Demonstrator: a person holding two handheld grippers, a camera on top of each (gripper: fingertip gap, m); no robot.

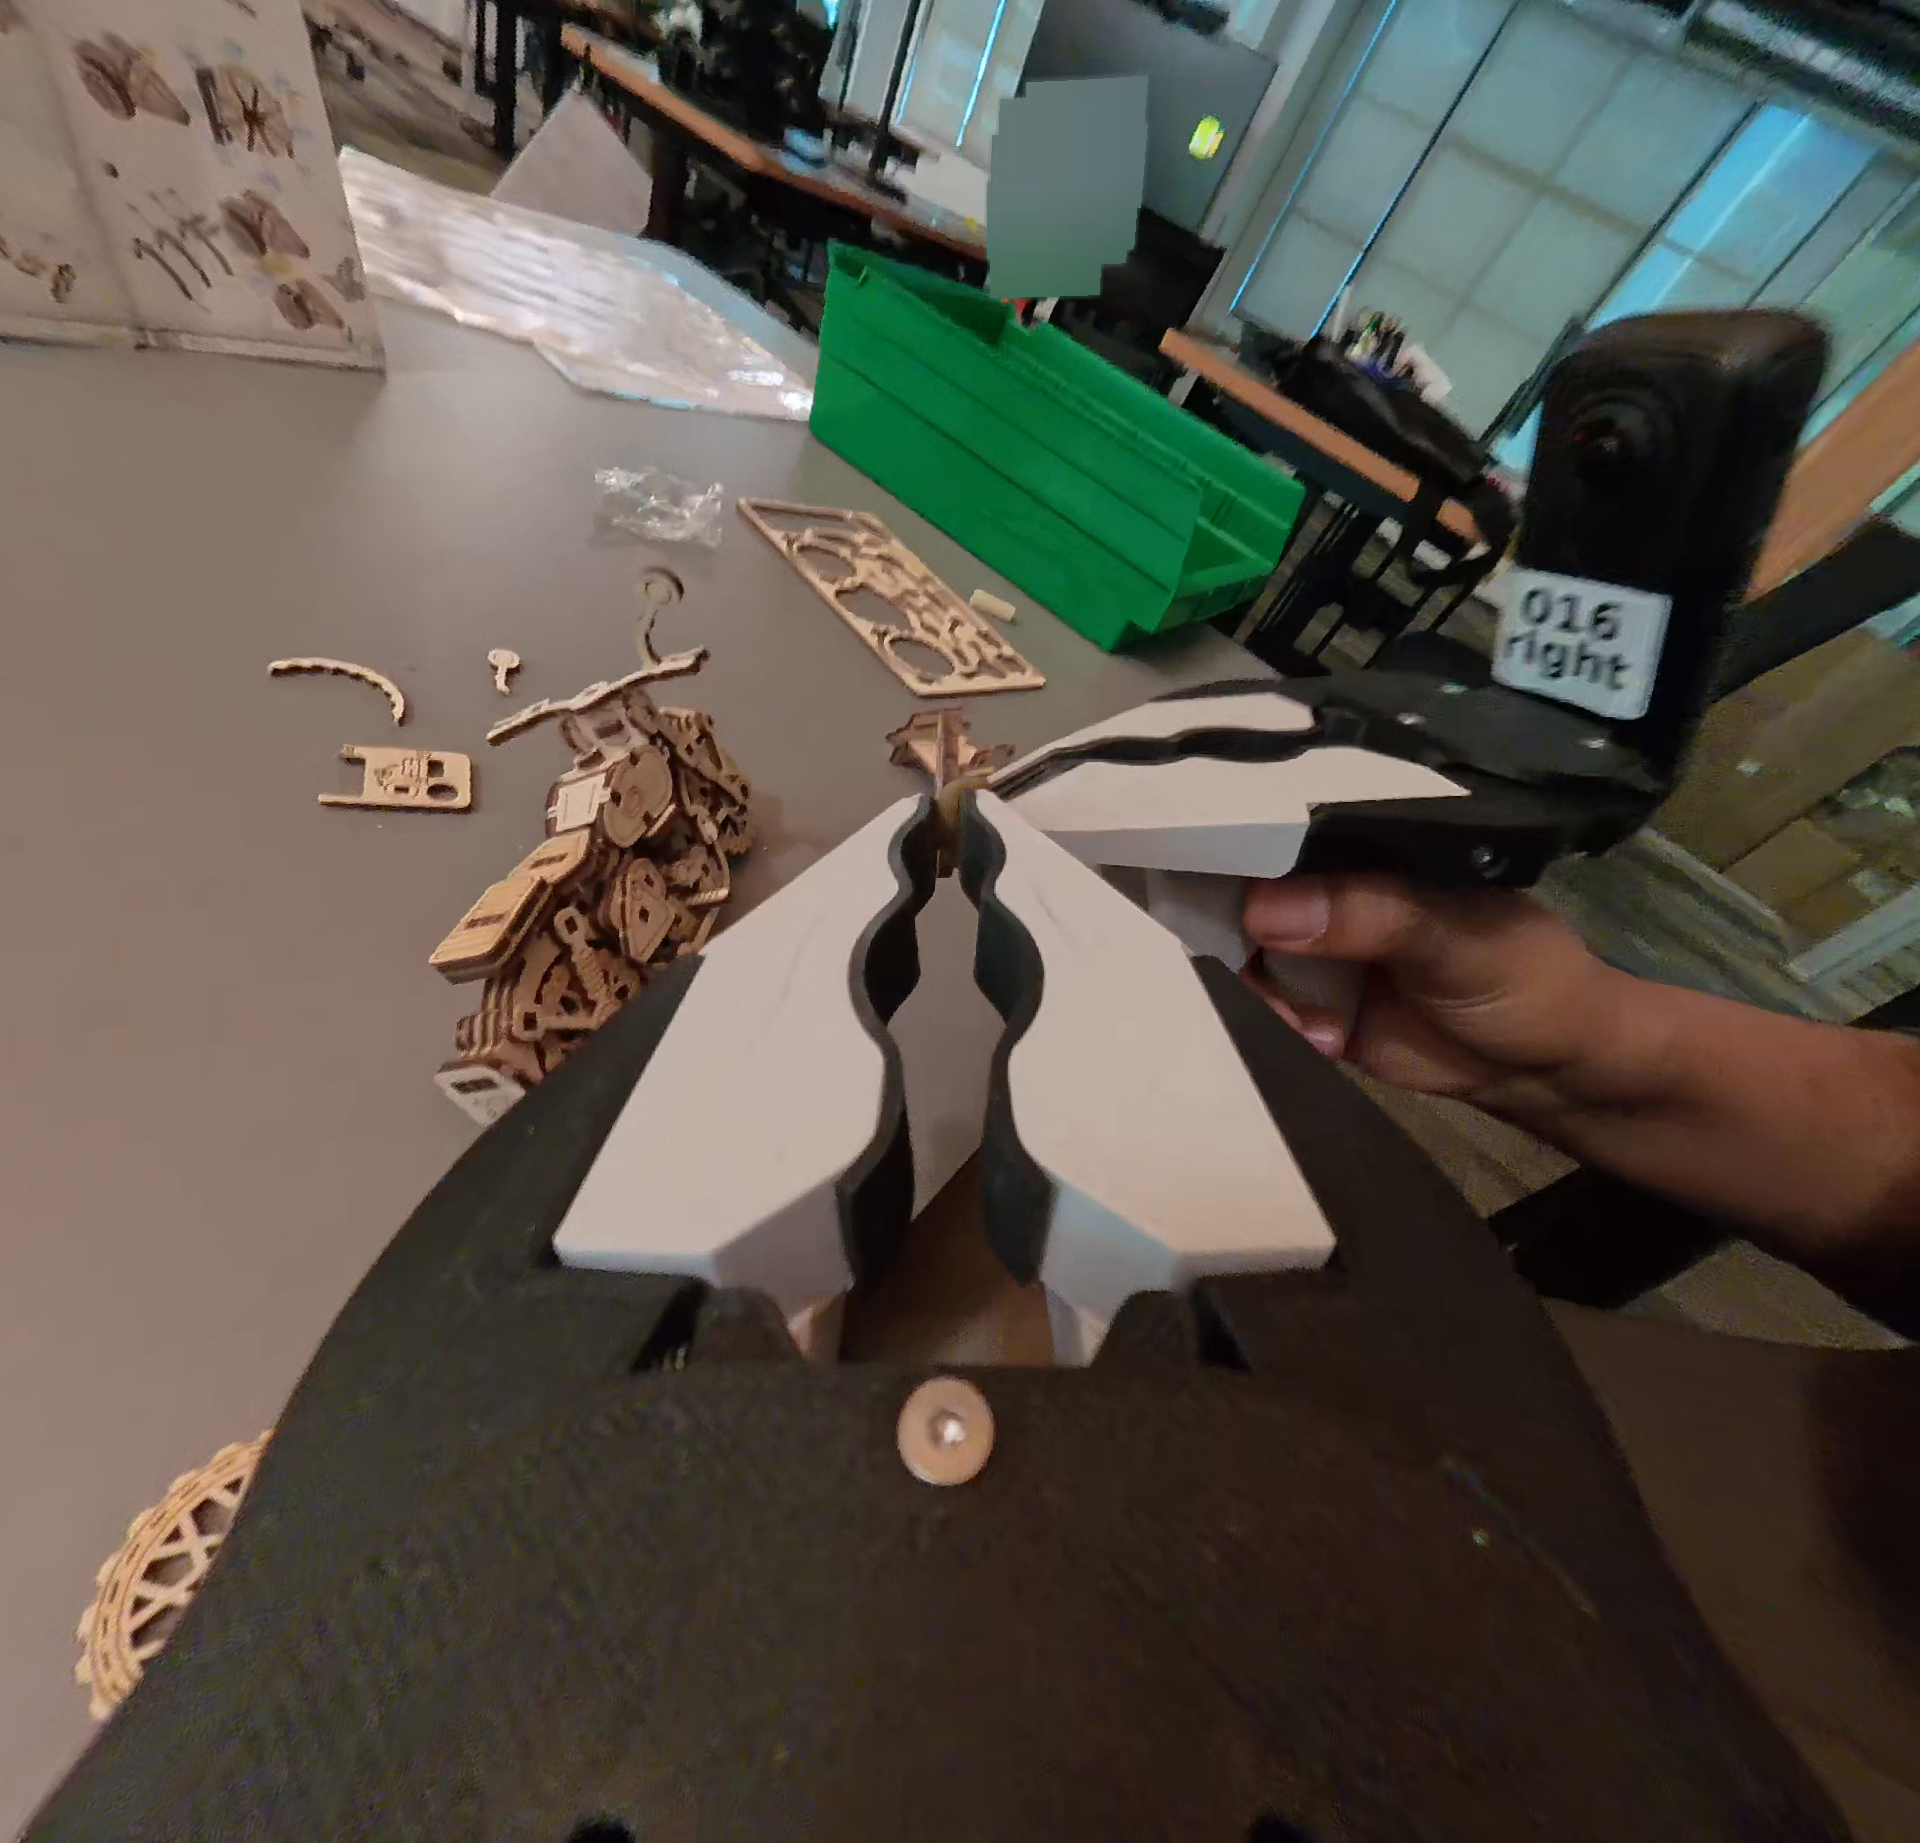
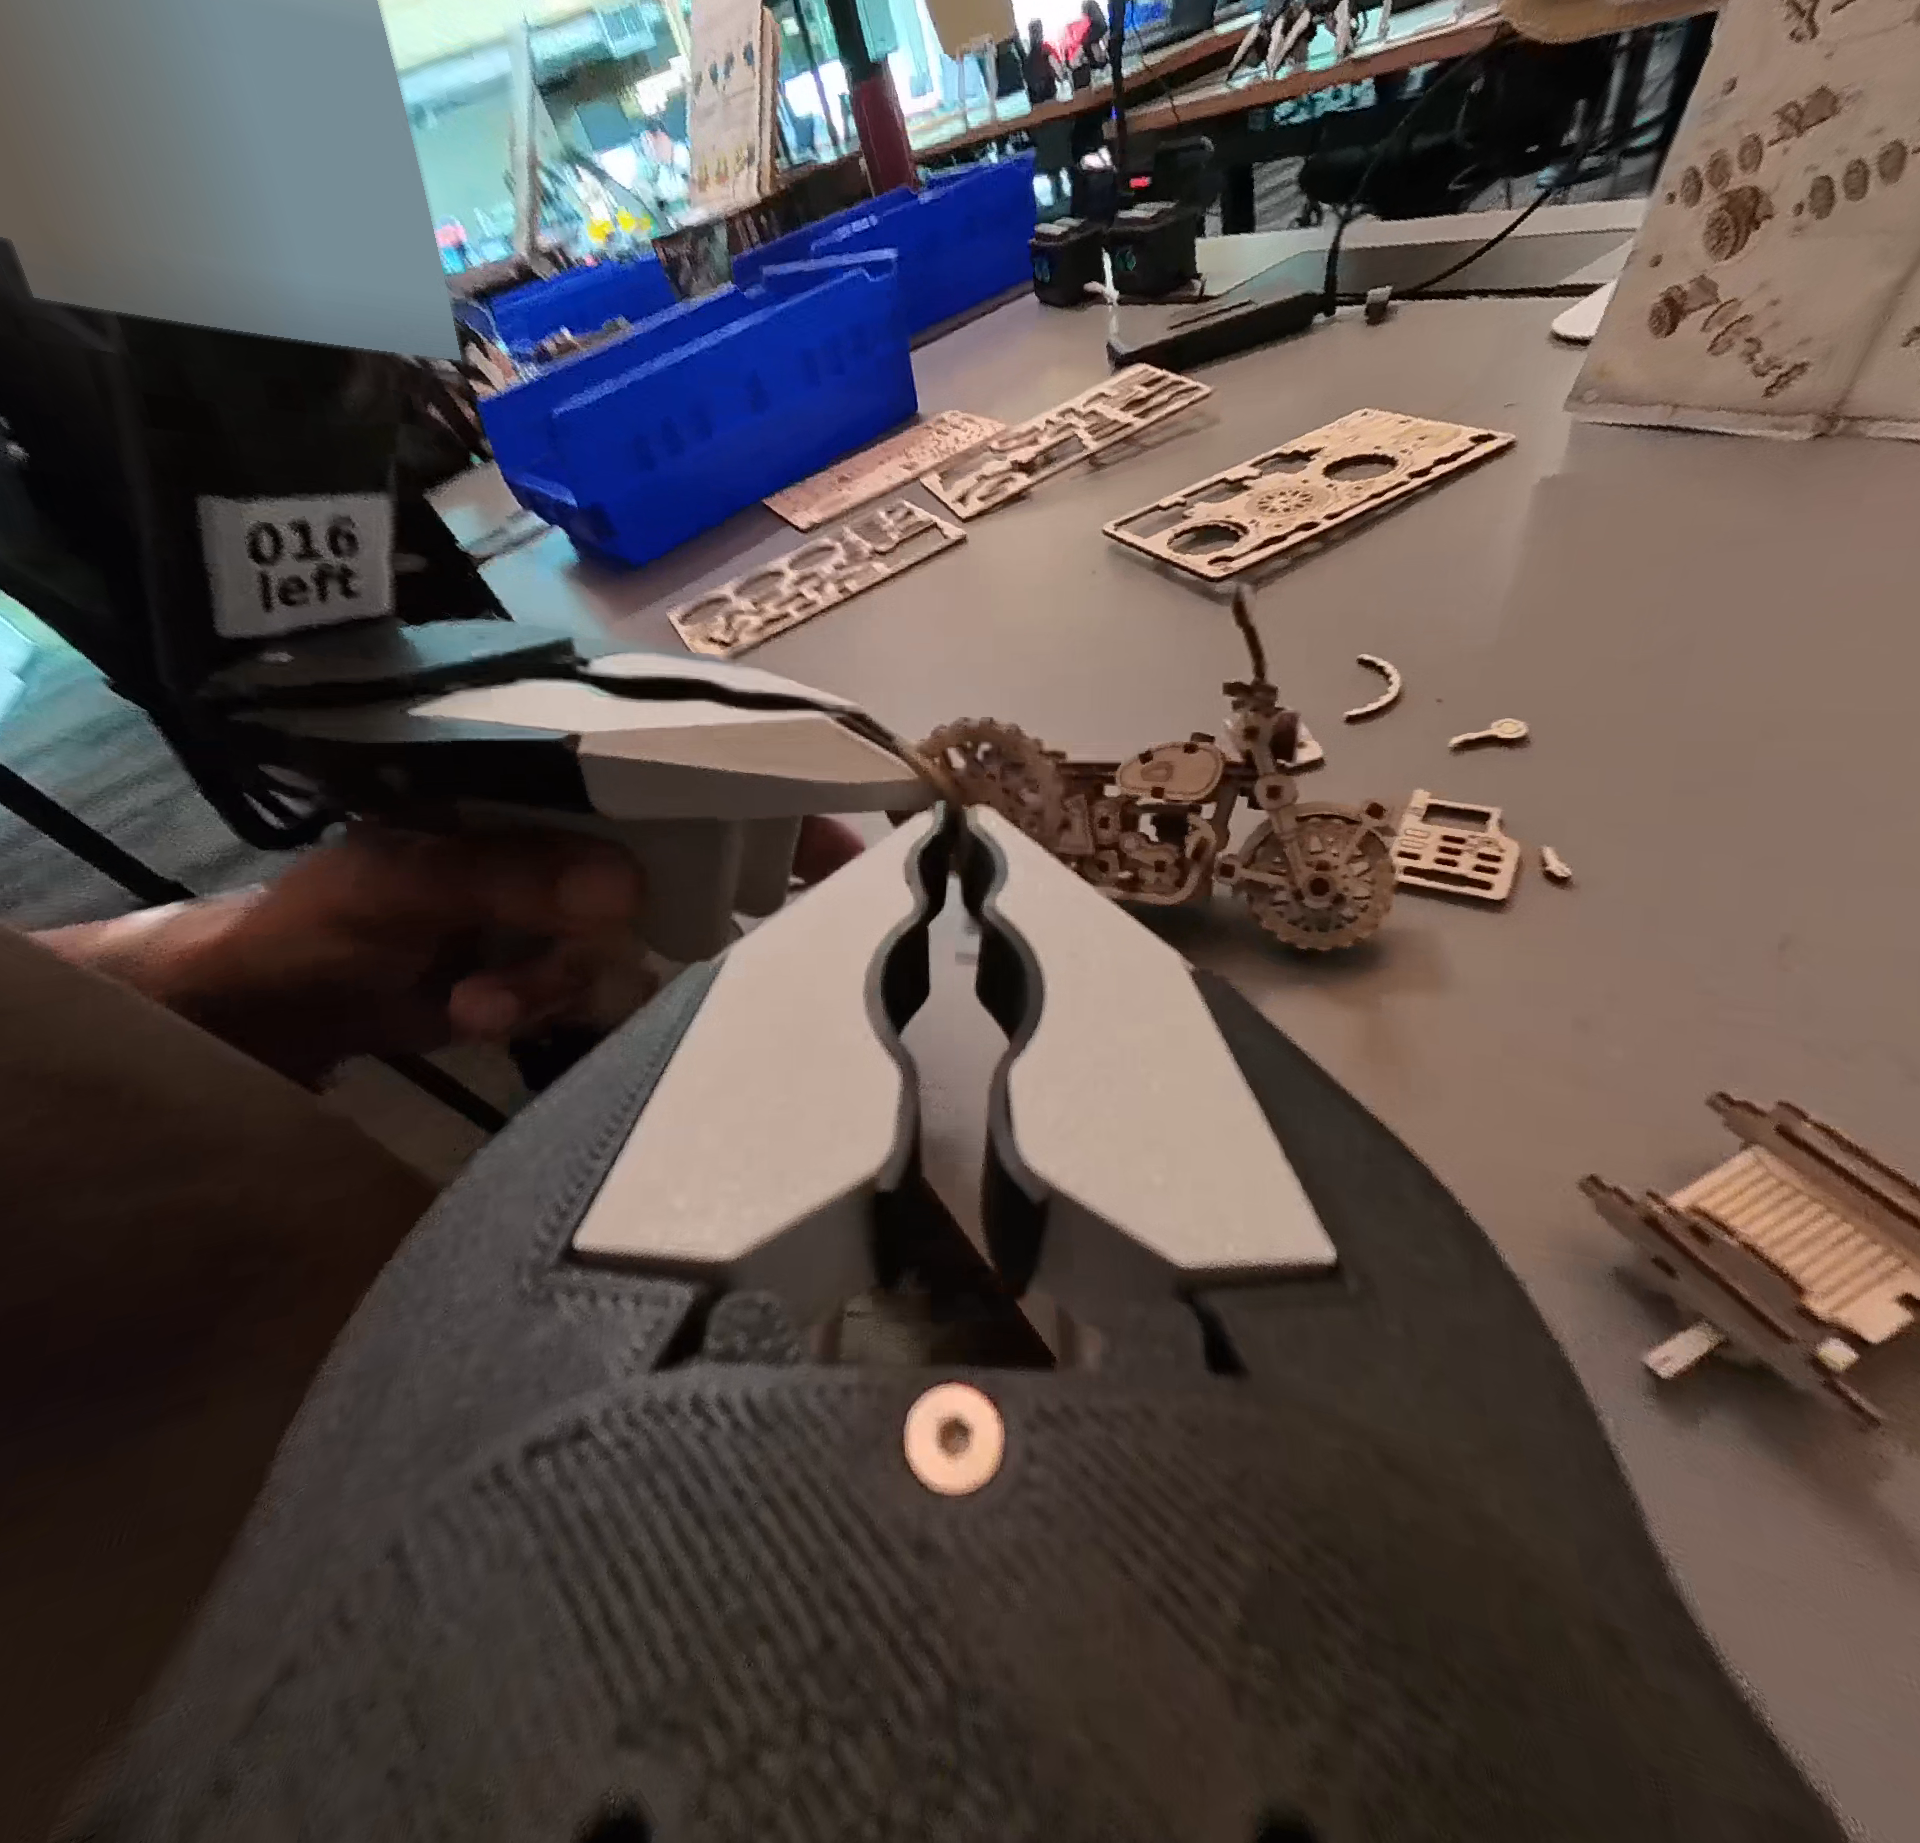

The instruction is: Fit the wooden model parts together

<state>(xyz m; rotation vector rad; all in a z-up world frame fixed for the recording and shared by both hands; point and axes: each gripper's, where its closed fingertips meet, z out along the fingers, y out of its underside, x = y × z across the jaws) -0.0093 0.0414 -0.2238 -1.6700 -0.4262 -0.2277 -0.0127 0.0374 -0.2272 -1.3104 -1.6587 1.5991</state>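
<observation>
Pinched edge-on in the left claw [image 1: 943,819] is a small wooden part [image 1: 945,829], met tip-to-tip by the nearly closed right claw [image 2: 956,825], while the wooden motorcycle model [image 2: 1174,819] lies on the table [image 2: 1558,962] just beyond.

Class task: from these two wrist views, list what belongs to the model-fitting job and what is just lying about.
In the job: left gripper; right gripper; small wooden part; wooden motorcycle.

Lying about: green bin; blue bin; plastic wrapper.

Soft, even daylight from rear windows [image 1: 1558,183]; wide-angle bending at edges, blurred background, faint shadows.
</observation>
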